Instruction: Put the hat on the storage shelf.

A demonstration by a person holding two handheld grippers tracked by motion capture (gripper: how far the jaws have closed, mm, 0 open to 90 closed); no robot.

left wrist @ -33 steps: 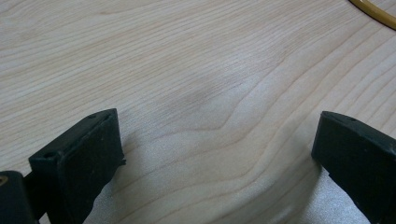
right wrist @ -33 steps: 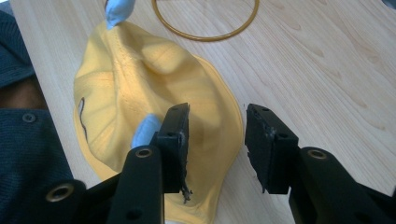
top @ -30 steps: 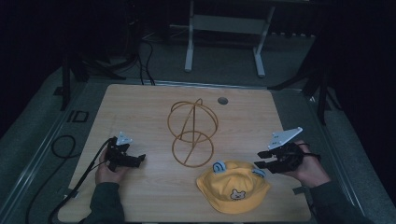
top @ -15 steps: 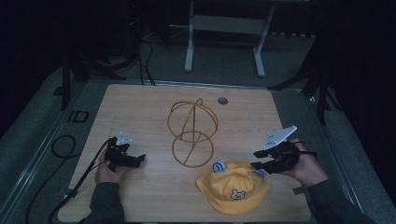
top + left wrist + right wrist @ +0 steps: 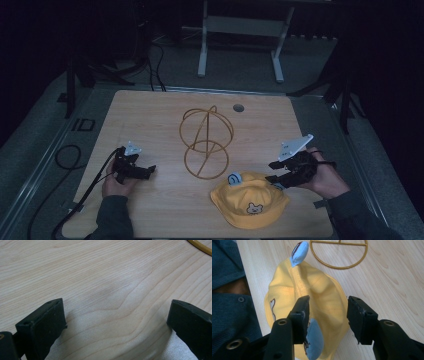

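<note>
Right claw [image 5: 328, 317] hangs wide over the yellow hat [image 5: 249, 200] near the gold wire frame [image 5: 206, 142]; left claw [image 5: 150, 170] rests wide on the bench [image 5: 150, 115]

Materials and finishes seen on the table

Pale matt wood grain is shown by the table [image 5: 150, 115]; soft yellow cloth by the hat [image 5: 322, 302]; glossy gold wire by the frame [image 5: 206, 142]; matt black plastic by the right gripper [image 5: 328, 315].

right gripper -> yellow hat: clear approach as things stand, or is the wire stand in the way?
Probably yes. The right gripper is open at the yellow hat's edge, its jaws straddling the crown in the right gripper view. The gold wire stand sits beyond the hat, off the approach line.
</note>
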